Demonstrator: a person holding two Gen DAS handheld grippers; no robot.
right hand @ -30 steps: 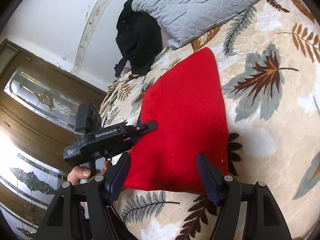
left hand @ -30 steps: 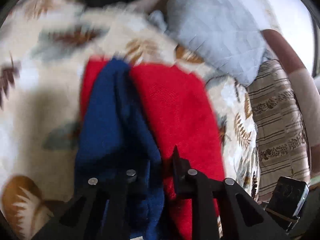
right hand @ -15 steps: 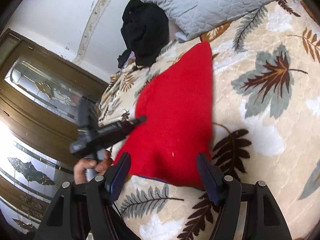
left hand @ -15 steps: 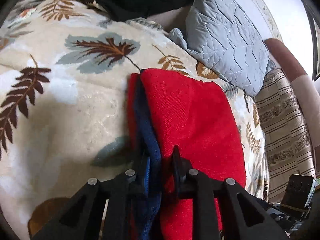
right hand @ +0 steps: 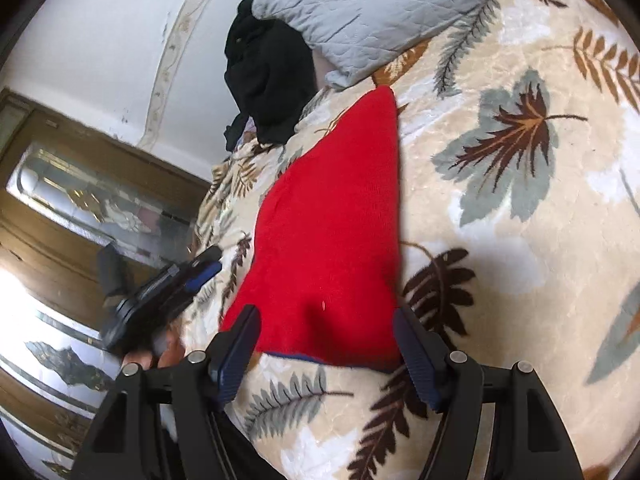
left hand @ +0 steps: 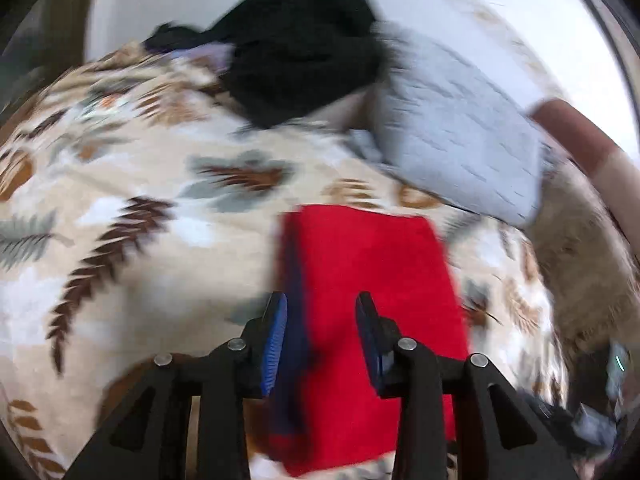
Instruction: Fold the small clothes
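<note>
A red garment [left hand: 372, 304] with a navy blue inner layer lies folded on the leaf-patterned blanket [left hand: 140, 208]. Its blue edge [left hand: 294, 344] shows along the left side. My left gripper [left hand: 322, 320] is open and empty just above the garment's near edge. In the right wrist view the red garment [right hand: 332, 248] lies flat, a thin blue edge at its near end. My right gripper [right hand: 326, 332] is open and empty over that near end. The left gripper [right hand: 168, 284] shows off the bed's left side, apart from the cloth.
A black garment [left hand: 296, 52] is heaped at the far side of the bed; it also shows in the right wrist view [right hand: 268, 76]. A grey quilted pillow [left hand: 460, 136] lies beside it. A striped cushion [left hand: 580, 264] lies right. A wooden glass door [right hand: 80, 208] stands left of the bed.
My left gripper has opened and let go of the blue and red cloth, then pulled back from it. The garment now lies folded flat. The right gripper stays open.
</note>
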